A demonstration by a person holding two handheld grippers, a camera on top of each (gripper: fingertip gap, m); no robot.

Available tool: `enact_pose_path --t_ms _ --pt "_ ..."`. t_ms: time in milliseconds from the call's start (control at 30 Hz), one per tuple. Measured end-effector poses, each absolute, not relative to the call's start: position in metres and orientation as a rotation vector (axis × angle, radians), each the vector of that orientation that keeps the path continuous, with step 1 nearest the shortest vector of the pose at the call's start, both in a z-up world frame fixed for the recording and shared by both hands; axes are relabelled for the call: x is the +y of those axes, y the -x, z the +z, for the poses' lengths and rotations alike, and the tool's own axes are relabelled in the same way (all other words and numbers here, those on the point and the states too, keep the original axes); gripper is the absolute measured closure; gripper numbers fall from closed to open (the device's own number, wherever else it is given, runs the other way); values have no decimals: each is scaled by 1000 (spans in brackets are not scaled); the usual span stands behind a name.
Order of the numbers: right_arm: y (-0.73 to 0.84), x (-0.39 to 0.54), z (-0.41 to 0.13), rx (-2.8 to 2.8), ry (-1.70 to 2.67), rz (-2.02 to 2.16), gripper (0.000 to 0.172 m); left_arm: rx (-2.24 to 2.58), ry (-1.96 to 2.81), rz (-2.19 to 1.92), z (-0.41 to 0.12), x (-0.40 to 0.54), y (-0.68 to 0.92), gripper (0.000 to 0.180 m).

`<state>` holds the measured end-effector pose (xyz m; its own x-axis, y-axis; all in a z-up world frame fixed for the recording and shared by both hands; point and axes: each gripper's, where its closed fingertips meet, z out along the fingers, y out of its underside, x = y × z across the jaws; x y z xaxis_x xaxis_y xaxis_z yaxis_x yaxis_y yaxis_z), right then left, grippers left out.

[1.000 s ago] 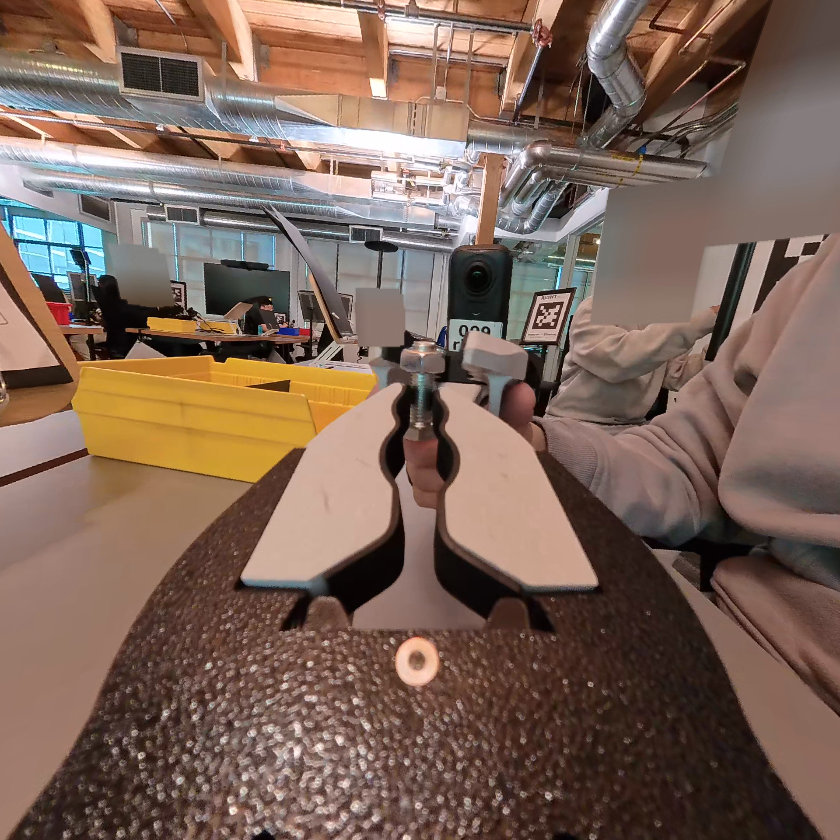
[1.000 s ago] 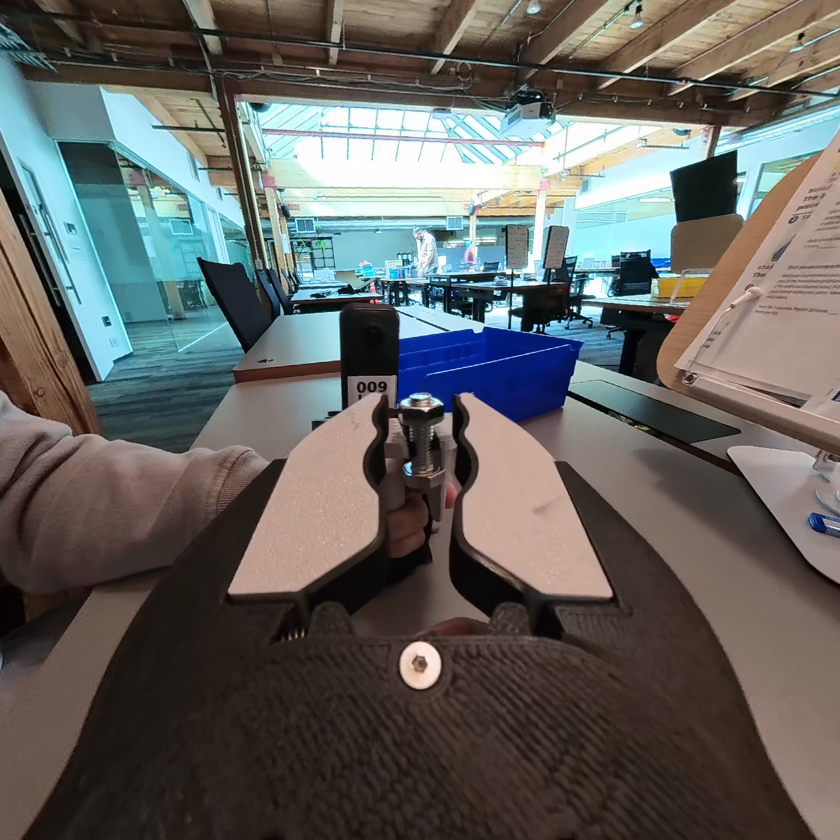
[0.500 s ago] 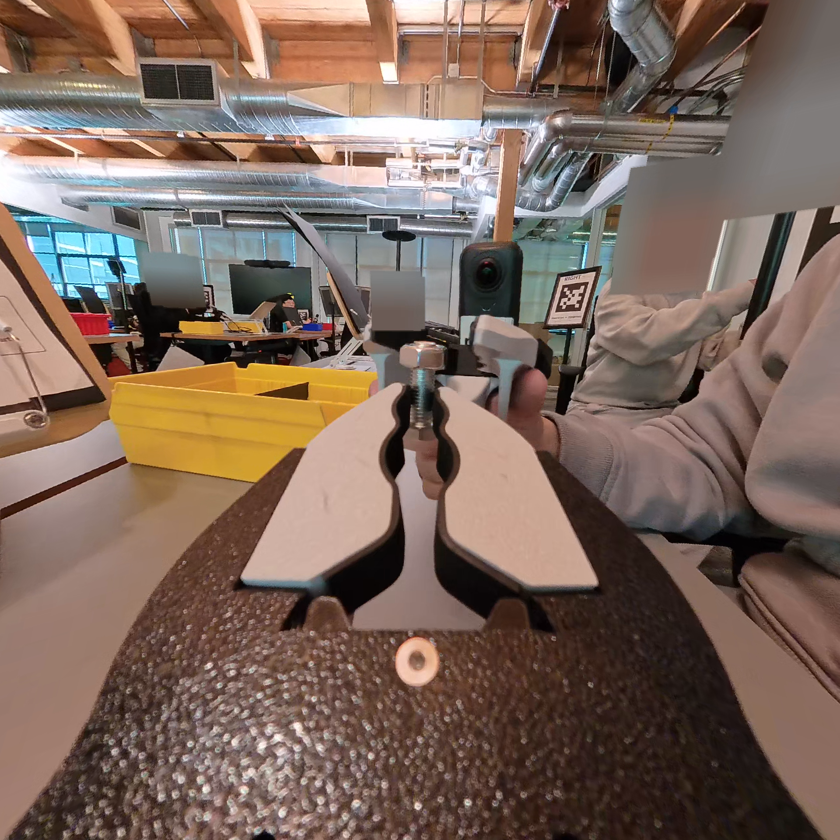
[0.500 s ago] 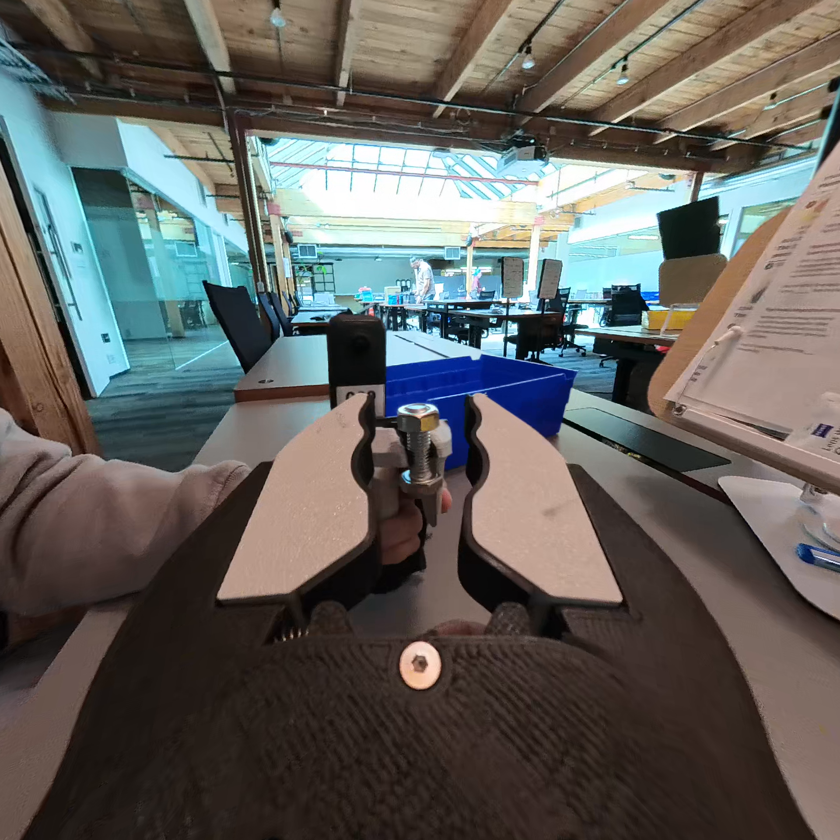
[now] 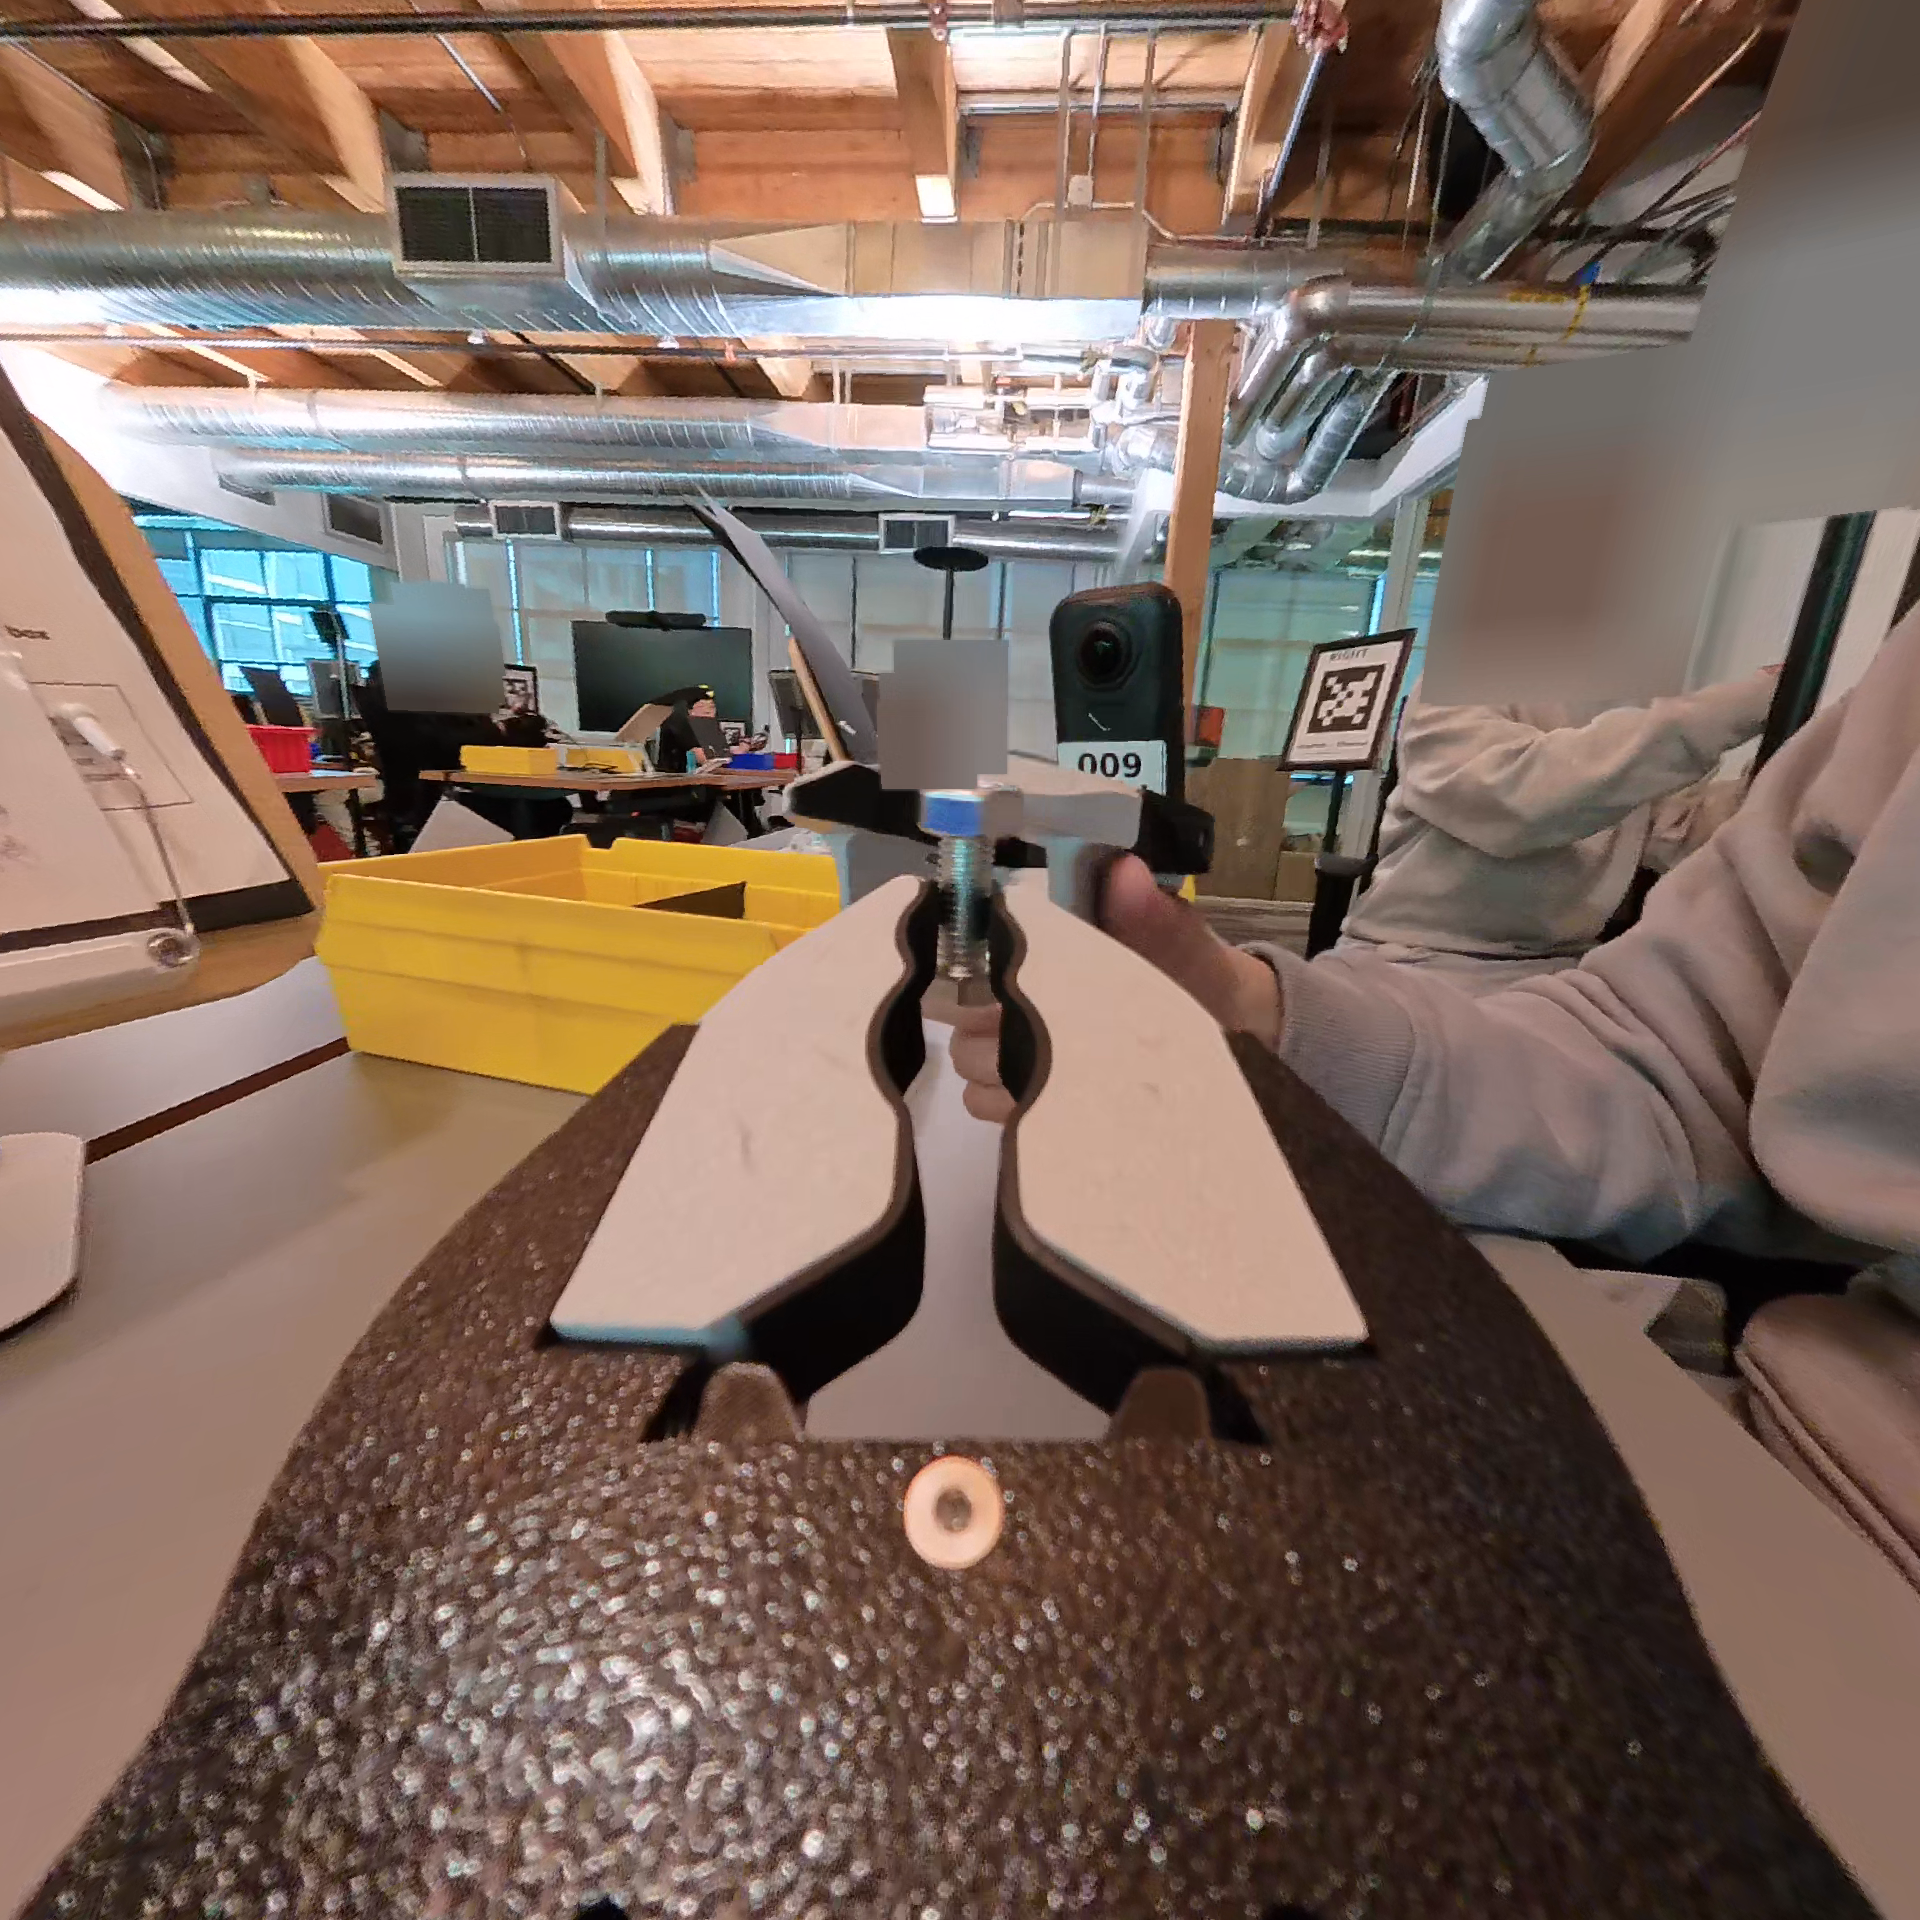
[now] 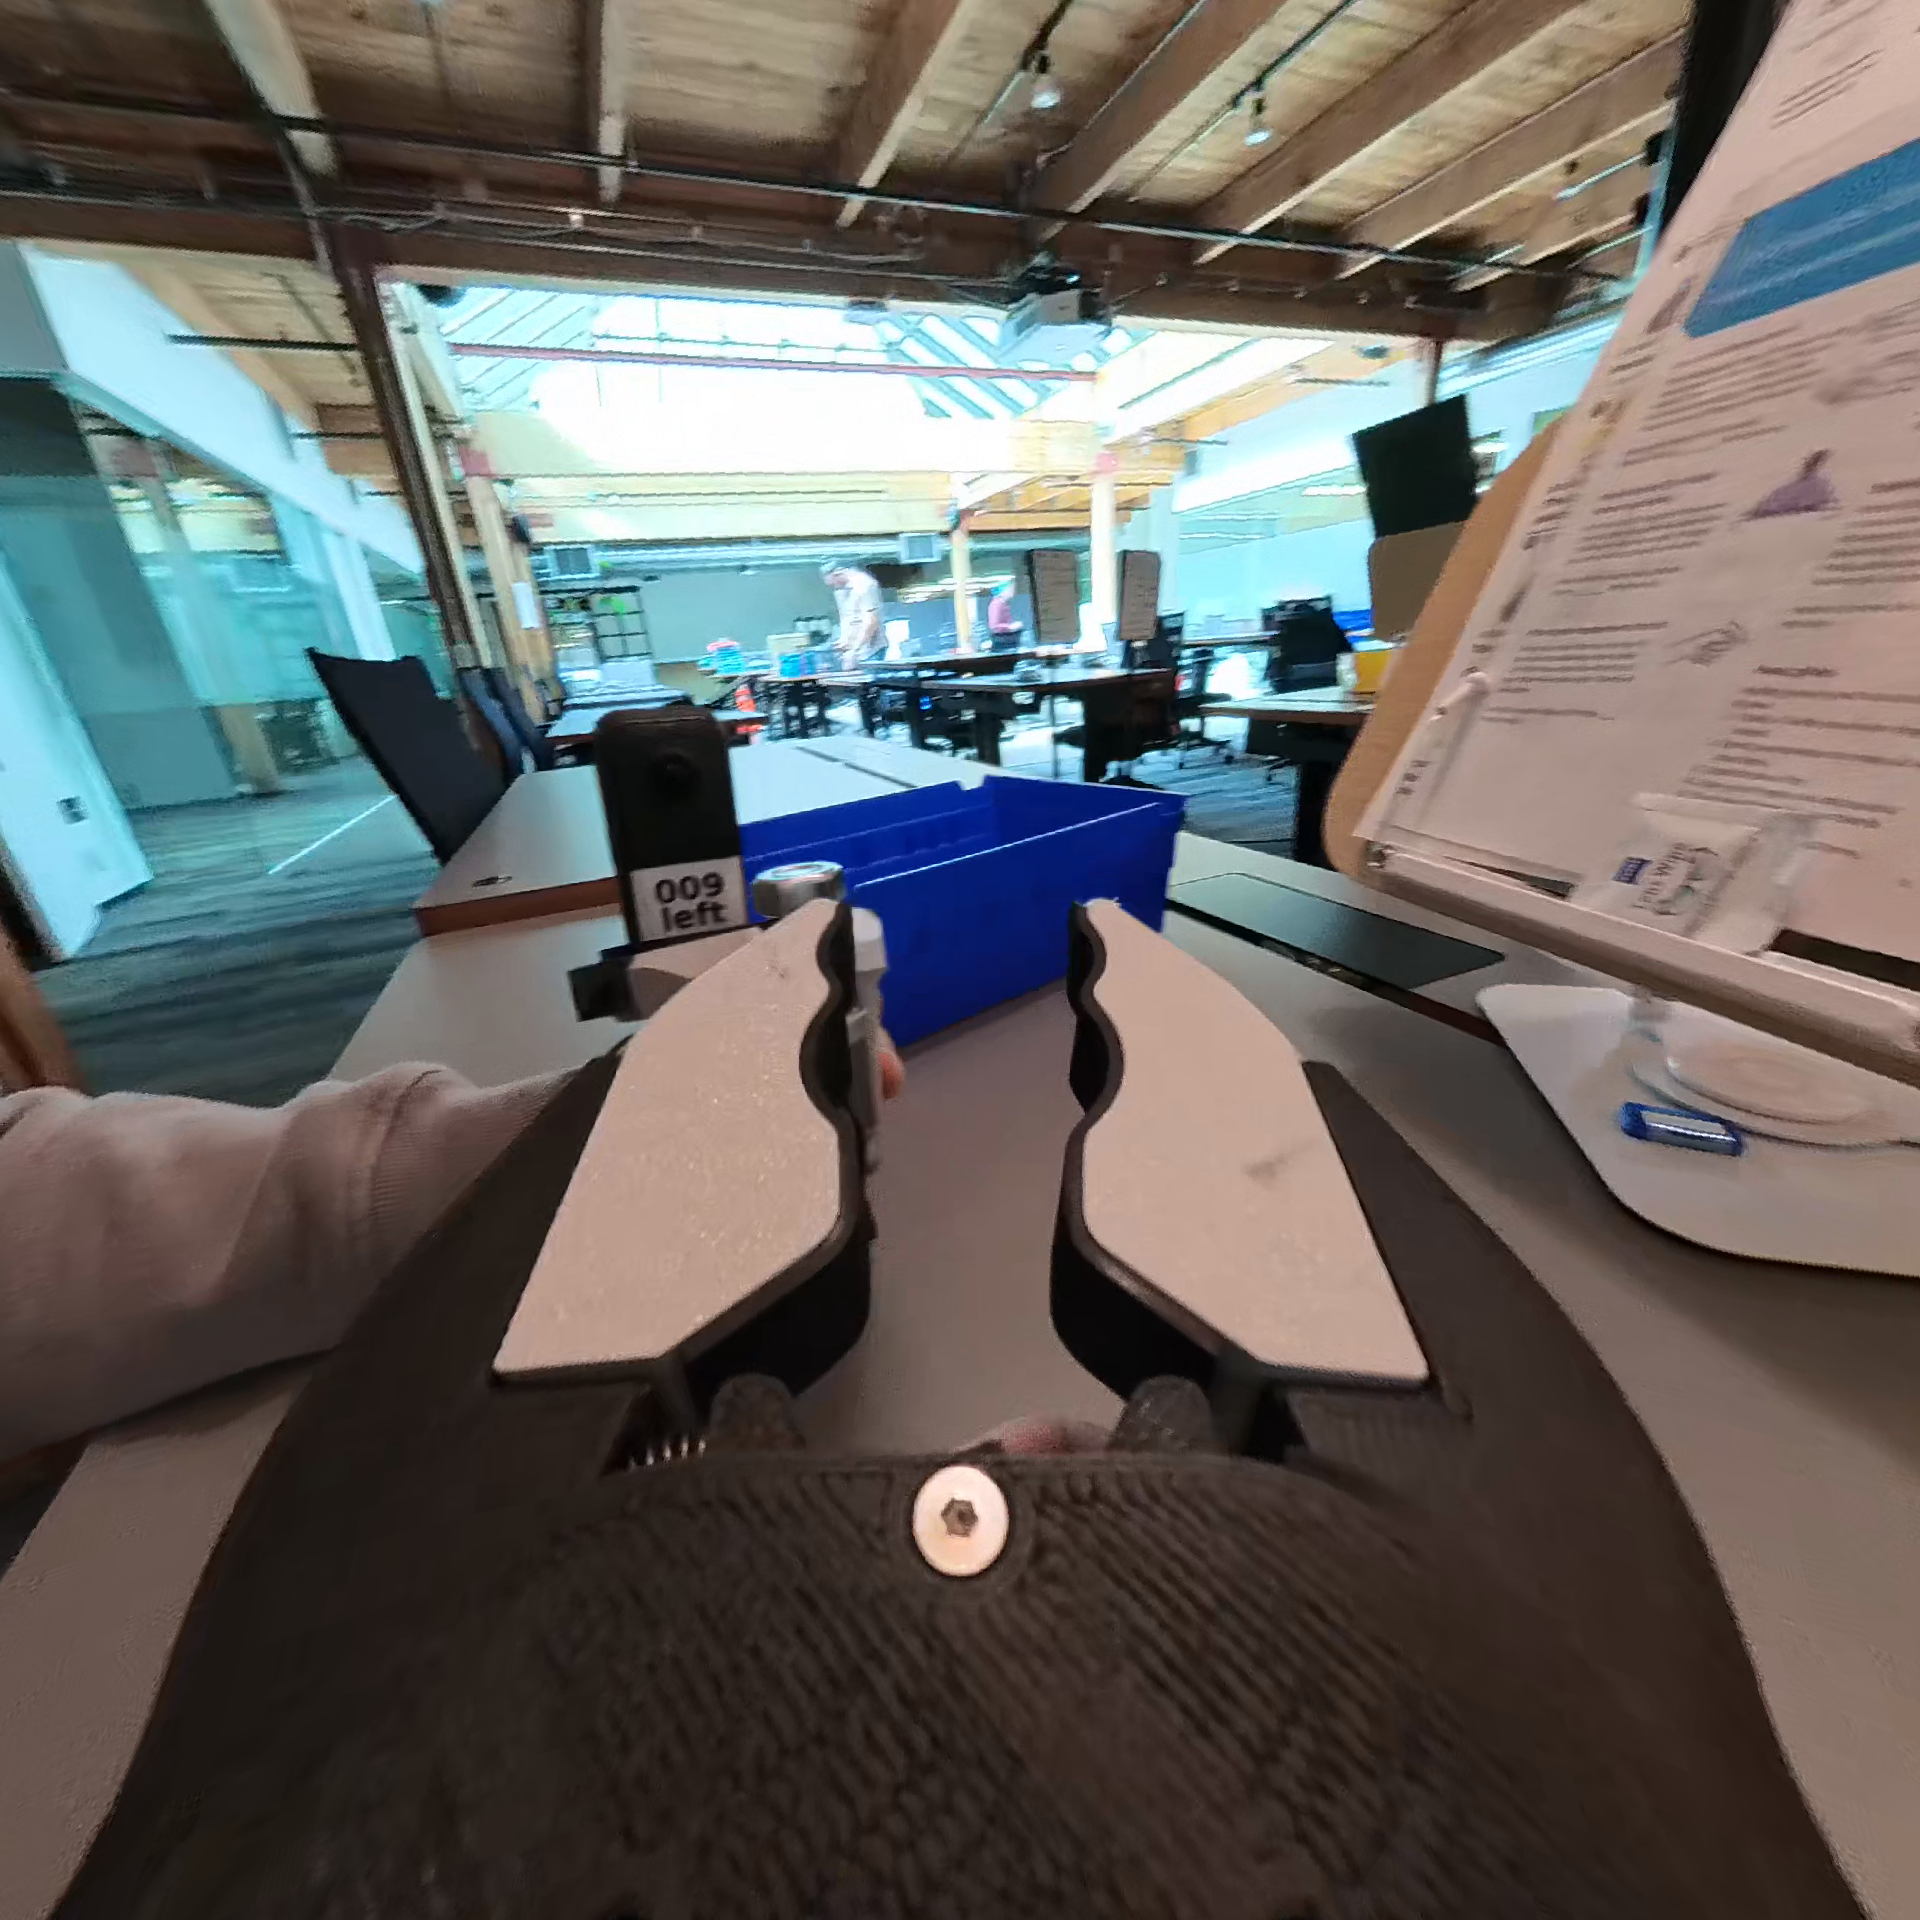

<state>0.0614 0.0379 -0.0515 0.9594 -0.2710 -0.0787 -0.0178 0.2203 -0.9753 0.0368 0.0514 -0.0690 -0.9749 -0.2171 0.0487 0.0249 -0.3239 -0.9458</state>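
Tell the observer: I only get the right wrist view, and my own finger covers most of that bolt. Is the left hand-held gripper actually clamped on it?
Observer: Yes. The left wrist view shows the left hand-held gripper with its fingers closed on the threaded shank of the bolt.
Operator: How does it sit?
Observer: Upright, with the hex head above the fingertips and the shank end showing lower in the gap.
Operator: Anything beyond it on that side?
Observer: A yellow bin on the table, left of the fingers.
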Motion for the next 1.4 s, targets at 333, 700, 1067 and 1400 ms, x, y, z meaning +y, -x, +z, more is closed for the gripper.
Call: enact_pose_path --t_ms 333,700,1067,1400 --pt "-32 64 -56 119 1397 -149 140 1795 215 -2390 -77 40 -33 172" --pt "-56 33 -41 233 1283 -128 133 1728 251 -2390 -69 51 -38 172" --pt "-39 60 -57 144 1402 -190 141 1800 207 -2329 -77 39 -35 172" --pt "-61 35 -48 239 1328 -205 133 1739 241 -2355 -71 51 -38 172"
